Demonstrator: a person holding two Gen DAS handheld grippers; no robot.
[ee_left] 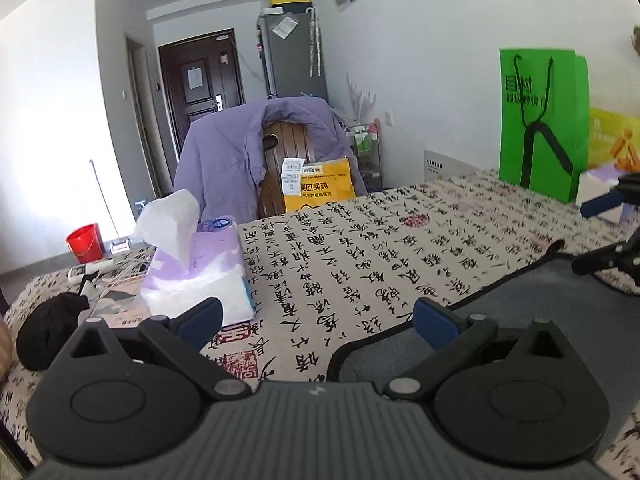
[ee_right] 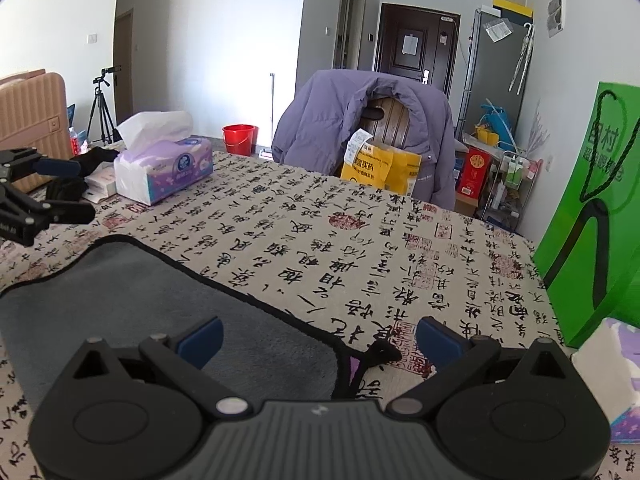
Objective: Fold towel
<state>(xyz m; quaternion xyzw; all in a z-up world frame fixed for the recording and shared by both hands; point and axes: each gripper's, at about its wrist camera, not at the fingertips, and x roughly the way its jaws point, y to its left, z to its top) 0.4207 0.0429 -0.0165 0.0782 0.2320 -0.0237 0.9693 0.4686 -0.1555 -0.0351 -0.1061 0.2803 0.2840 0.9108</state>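
Towel (ee_right: 132,300), grey with a black edge, lies flat on the counter (ee_right: 360,248), which is covered by a cloth with black calligraphy. In the right wrist view the right gripper (ee_right: 319,340) has its jaws wide open and holds nothing. The towel lies under and ahead of the left blue pad, and its corner, with a small black loop (ee_right: 382,351), sits between the two pads, a little nearer to the right one. The jaws do not touch the towel as far as I can tell.

In the left wrist view the left gripper (ee_left: 318,320) also has its jaws wide apart and empty. Here the towel (ee_left: 520,312) lies under the right pad and stretches to the right of the jaws, while its rounded corner is between the pads.

A tissue box (ee_left: 200,276) stands just ahead of the left pad of the left gripper. Far ahead of both jaws, behind the counter, a chair (ee_right: 384,120) carries a purple jacket (ee_right: 320,120) and a yellow bag (ee_right: 380,168). A green bag (ee_right: 592,216) stands on the counter, ahead and to the right of the right jaws.
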